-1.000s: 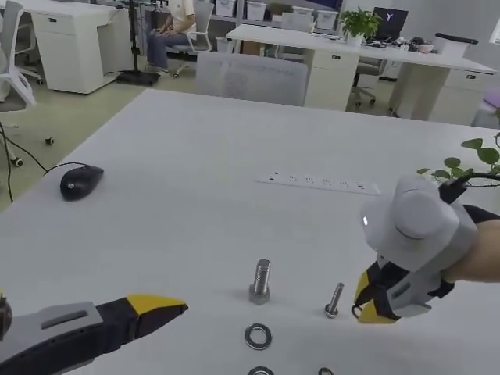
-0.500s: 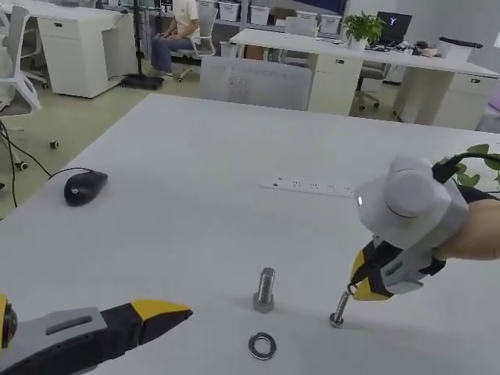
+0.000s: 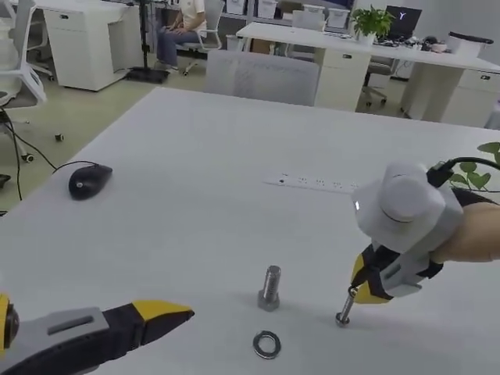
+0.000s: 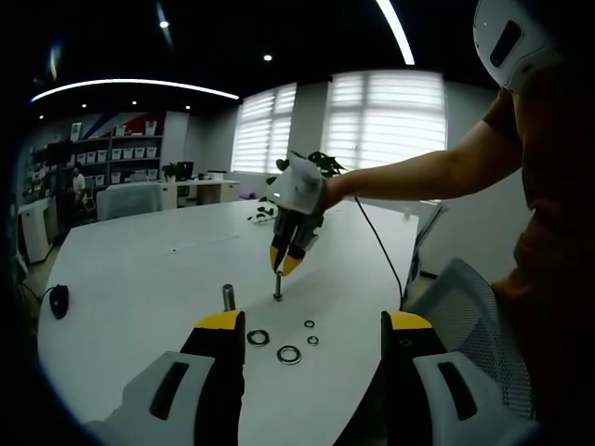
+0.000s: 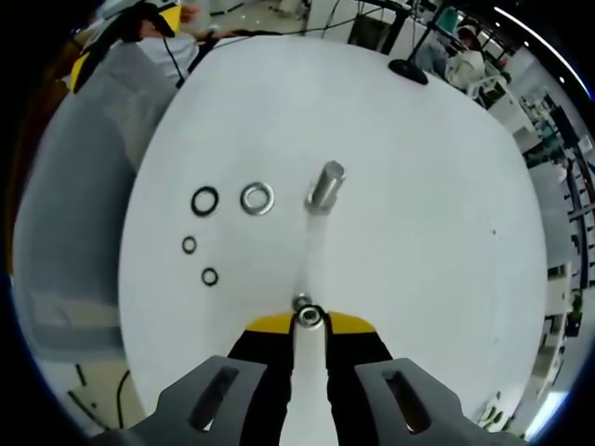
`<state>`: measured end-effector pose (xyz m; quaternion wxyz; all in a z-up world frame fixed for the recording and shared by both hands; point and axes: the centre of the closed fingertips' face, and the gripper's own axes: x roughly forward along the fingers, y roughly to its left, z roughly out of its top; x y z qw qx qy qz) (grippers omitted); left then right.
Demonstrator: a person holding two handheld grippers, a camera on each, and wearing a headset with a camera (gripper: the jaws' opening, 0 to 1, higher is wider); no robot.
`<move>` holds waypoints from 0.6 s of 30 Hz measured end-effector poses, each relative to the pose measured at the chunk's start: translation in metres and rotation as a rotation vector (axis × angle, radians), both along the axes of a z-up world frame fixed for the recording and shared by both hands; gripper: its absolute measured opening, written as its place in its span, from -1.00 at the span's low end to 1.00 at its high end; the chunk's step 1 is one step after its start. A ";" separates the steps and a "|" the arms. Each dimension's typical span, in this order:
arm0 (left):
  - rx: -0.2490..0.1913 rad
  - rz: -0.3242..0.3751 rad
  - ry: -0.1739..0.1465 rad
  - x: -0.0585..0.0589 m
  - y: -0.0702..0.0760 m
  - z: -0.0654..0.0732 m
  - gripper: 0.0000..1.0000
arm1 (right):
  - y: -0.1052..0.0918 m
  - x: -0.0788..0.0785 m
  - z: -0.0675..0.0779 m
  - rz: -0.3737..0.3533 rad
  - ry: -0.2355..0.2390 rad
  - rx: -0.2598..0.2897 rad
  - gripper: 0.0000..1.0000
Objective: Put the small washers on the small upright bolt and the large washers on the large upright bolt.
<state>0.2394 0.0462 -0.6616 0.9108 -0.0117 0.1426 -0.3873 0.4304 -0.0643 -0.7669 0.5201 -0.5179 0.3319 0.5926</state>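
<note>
The small bolt [image 3: 344, 307] stands upright right of the large bolt [image 3: 270, 287] on the white table [image 3: 195, 211]. My right gripper [image 3: 356, 292] hangs at the small bolt's top, shut on a small washer [image 5: 310, 316] held just over the bolt's tip. From the left gripper view, the right gripper [image 4: 283, 262] sits above the small bolt [image 4: 277, 289]. One large silver washer [image 3: 267, 344] lies in front of the large bolt. Two large washers [image 5: 257, 197] and two small ones [image 5: 210, 276] lie loose beside the large bolt [image 5: 325, 186]. My left gripper [image 4: 314, 321] is open, low at the near left [image 3: 166, 316].
A black mouse [image 3: 90, 180] lies at the left of the table and a white power strip [image 3: 316, 183] beyond the bolts. Plant leaves [image 3: 488, 160] reach in at the right edge. A grey chair [image 3: 262, 76] stands at the far side.
My right gripper has risen and moved left from beside the small bolt's foot to its top. The left gripper has held still. The head camera has shifted a little.
</note>
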 end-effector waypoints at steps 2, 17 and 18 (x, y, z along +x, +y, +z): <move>0.001 0.001 0.001 0.000 0.001 0.000 0.17 | 0.000 0.000 -0.003 0.003 0.002 -0.004 -0.76; 0.006 -0.001 0.017 0.002 0.001 -0.004 0.17 | 0.000 0.001 -0.027 0.007 0.020 -0.002 -0.75; 0.003 -0.001 0.019 0.002 0.001 -0.004 0.17 | 0.001 0.001 -0.028 0.008 0.024 0.003 -0.75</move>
